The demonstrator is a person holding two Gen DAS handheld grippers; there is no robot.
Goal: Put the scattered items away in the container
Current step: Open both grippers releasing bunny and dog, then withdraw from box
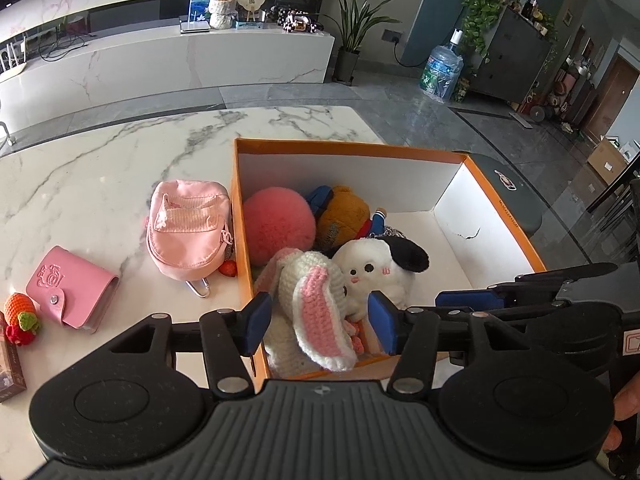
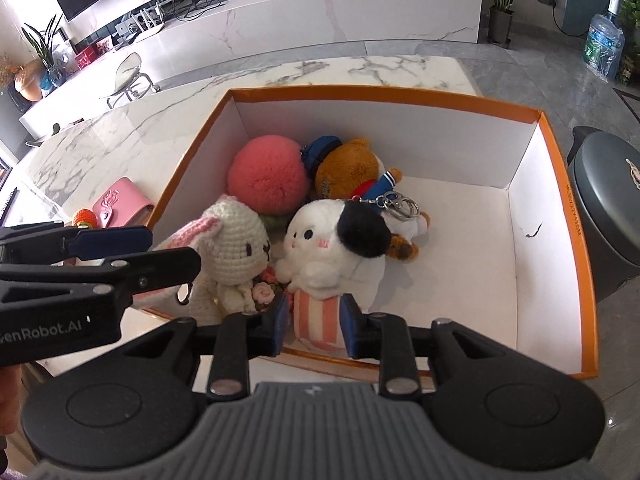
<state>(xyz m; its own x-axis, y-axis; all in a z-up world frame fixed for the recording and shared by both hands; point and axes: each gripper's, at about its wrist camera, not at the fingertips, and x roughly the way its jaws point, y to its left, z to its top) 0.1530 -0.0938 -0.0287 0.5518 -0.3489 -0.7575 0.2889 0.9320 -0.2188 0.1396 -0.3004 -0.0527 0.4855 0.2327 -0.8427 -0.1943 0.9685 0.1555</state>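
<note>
An orange box (image 1: 352, 150) with white inner walls stands on the marble table (image 1: 100, 168). It holds a pink fluffy ball (image 1: 276, 224), a brown bear (image 1: 344, 216), a white plush dog (image 2: 332, 240) with a black ear, and a crochet bunny (image 1: 316, 300). My left gripper (image 1: 318, 322) hangs open over the box's near left corner, its pads either side of the bunny. In the right wrist view my right gripper (image 2: 316, 330) is shut on the dog's pink-striped lower part, low inside the box's near wall.
Left of the box lie a pink mini backpack (image 1: 186, 232), a small strawberry (image 1: 228, 268), a pink wallet (image 1: 70, 288), a crochet carrot (image 1: 18, 308) and a brown carton (image 1: 10, 364) at the edge. A dark round stool (image 2: 612, 200) stands right of the box.
</note>
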